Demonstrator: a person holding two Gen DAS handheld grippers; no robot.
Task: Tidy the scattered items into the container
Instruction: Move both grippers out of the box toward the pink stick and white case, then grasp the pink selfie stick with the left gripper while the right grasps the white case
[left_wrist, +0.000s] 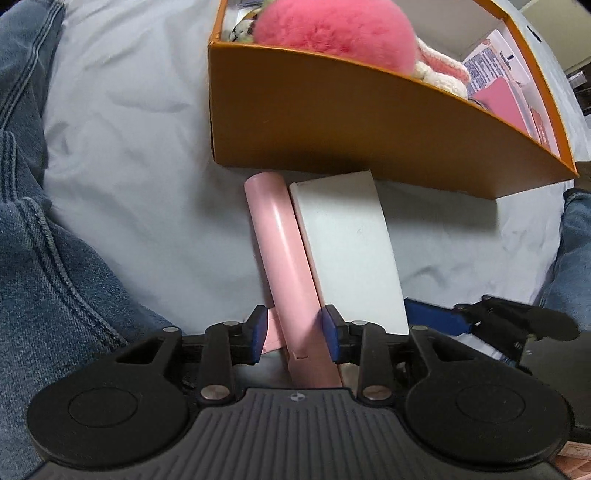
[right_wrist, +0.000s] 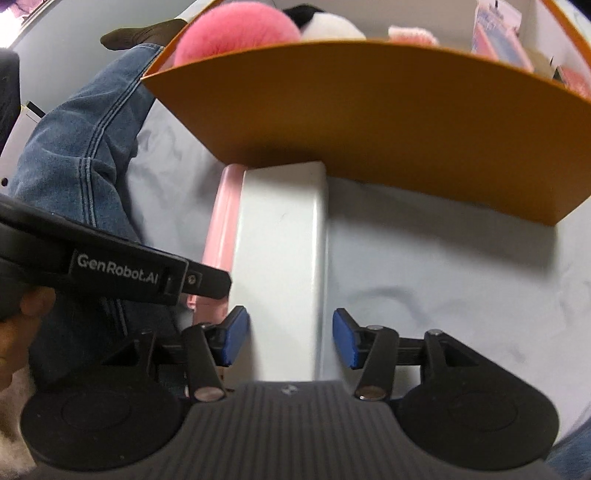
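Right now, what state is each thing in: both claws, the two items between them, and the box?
Left claw: shut on pink tube.
Right claw: open, straddling white box.
Pink tube: gripped, beside white box.
White box: ungripped, outside the orange box.
Orange box: open, holding plush toys.

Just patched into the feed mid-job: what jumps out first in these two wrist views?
The orange box fills the top of both views, with a fluffy pink pompom bulging above its rim. In front of it on the pale sheet, a pink cylinder and a white box lie side by side. The left tool straddles the cylinder with its pads at its sides, while the right tool is open around the white box.
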